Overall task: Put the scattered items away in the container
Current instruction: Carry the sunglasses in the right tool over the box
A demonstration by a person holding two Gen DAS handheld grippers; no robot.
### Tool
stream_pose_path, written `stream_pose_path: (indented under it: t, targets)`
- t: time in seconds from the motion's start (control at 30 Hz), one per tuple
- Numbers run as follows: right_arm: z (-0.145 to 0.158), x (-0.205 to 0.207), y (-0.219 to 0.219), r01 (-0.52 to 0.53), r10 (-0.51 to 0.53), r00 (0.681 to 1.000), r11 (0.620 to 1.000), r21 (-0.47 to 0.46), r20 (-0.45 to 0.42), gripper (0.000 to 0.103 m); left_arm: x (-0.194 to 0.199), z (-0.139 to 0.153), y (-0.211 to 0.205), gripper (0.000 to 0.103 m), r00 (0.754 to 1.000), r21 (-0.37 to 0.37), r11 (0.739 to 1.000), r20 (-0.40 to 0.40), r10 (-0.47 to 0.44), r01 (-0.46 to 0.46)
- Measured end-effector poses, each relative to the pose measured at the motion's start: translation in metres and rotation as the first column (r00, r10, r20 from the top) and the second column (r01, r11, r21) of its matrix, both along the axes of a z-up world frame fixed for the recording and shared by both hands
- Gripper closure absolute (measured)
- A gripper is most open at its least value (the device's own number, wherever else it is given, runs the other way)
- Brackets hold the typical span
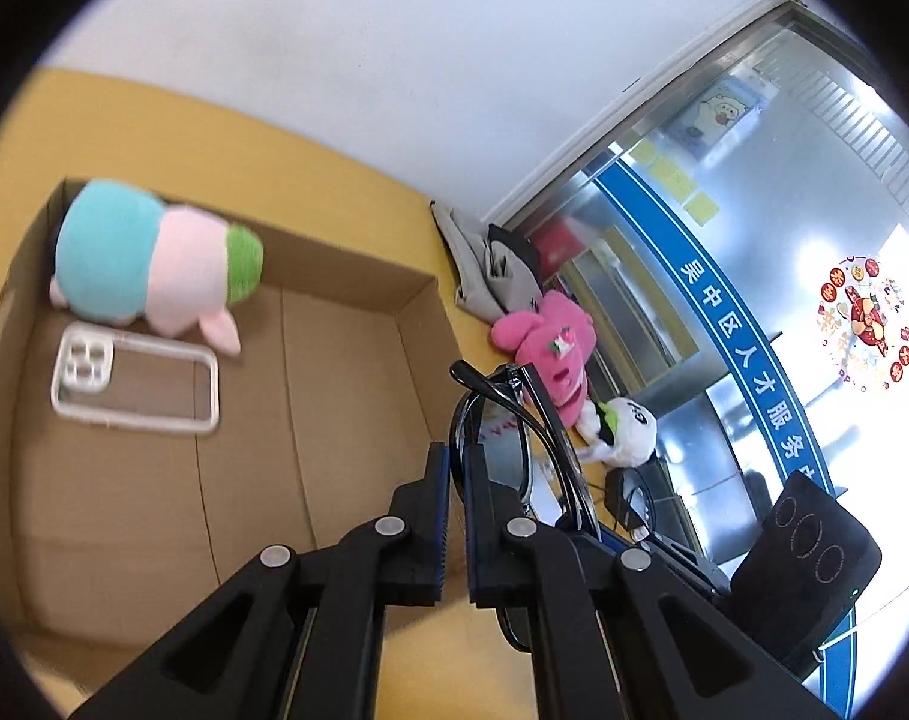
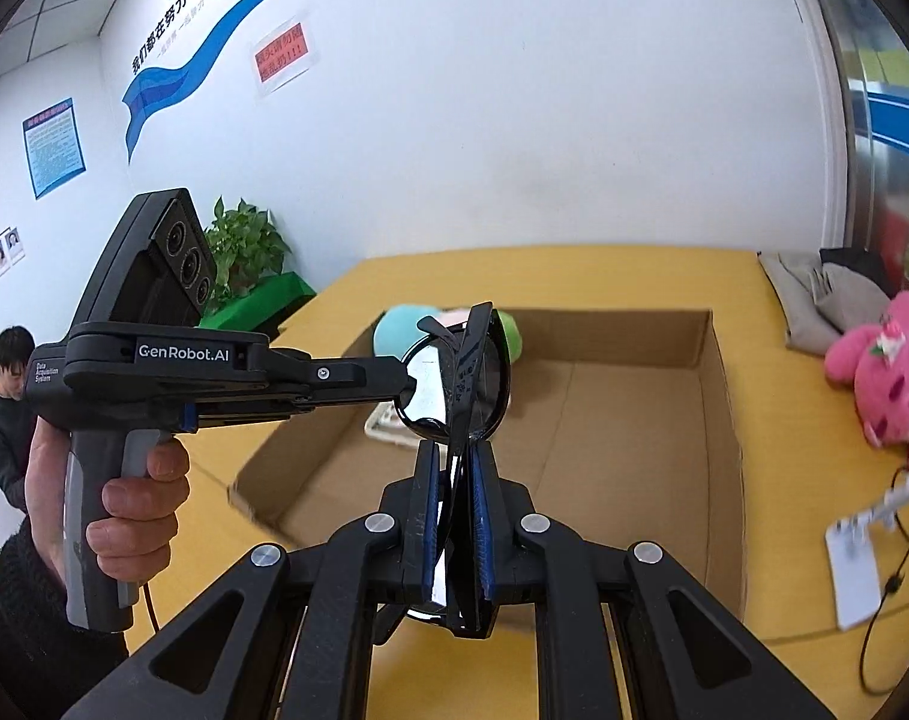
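An open cardboard box [image 1: 346, 276] [image 2: 718, 396] lies on the yellow table. In it are a blue, pink and green plush toy [image 1: 154, 258] [image 2: 394, 324] and a clear phone case [image 1: 136, 378]. Black folded sunglasses [image 2: 460, 378] [image 1: 514, 438] are held above the box's near edge. My right gripper [image 2: 457, 456] is shut on the sunglasses. My left gripper [image 1: 457, 462] [image 2: 406, 387] touches one lens from the left; its jaws are nearly shut, with the glasses beside its right finger.
A pink plush toy [image 1: 550, 348] [image 2: 886, 372] and a small white plush [image 1: 628, 432] lie right of the box, with grey cloth [image 1: 490, 276] [image 2: 826, 294] behind. A white card on a black cord [image 2: 856, 564] lies at right. A person [image 2: 10, 396] stands at far left.
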State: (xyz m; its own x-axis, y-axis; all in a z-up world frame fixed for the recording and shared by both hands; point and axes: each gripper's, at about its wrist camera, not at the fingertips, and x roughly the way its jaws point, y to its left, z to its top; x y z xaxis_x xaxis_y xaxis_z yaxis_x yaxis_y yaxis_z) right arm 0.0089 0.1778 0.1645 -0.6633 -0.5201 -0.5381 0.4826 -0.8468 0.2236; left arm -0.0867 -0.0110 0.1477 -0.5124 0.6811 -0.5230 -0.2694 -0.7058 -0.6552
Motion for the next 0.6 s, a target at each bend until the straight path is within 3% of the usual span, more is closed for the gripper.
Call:
stream_pose_path:
  t: [0.17,0.33,0.6]
  targets:
    - [0.015,-0.061,-0.004,0.019,-0.019,1.000,1.000,-0.009,0.017,0.092,-0.055,0.009,-0.007,0.099,1.000,-0.008,1.000,-0.006,-0.002,0.002]
    - [0.003,-0.123,-0.008,0.046,-0.046,0.997,0.999,-0.002,0.061,0.093,-0.113,-0.010,-0.007,0.099,0.999,-0.036,0.999,0.042,-0.007,0.009]
    - [-0.064,-0.208,-0.010,0.081,-0.082,0.977,0.997,0.014,0.196,0.093,-0.192,-0.067,0.005,0.100,0.988,-0.088,0.996,0.151,-0.004,0.017]
